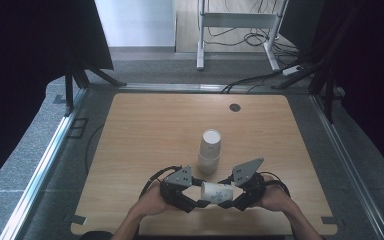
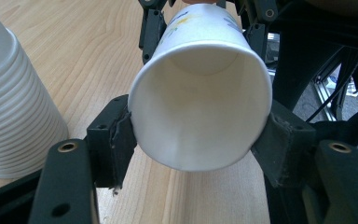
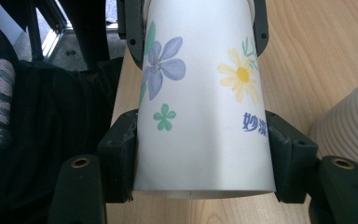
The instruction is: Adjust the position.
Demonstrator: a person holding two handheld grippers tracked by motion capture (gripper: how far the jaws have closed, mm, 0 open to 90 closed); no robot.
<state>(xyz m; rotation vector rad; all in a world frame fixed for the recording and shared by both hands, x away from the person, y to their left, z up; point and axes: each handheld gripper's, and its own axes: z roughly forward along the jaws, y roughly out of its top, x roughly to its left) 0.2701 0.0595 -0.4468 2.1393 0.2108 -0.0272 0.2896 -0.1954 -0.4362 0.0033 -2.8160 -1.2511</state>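
Paper cup [image 3: 200, 107], flower-printed with blue Chinese characters, lying sideways, clamped at both ends by left gripper [image 1: 198, 202] and right gripper [image 1: 226, 203] jaws.

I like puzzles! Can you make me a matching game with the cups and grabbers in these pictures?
Things:
1. paper cup
2. stack of cups
3. left gripper
4. right gripper

Places:
A. stands upright on the table
B. clamps the cup's open rim end
C. lies sideways, held between both grippers
D. clamps the cup's base end

Pairs: 1-C, 2-A, 3-B, 4-D
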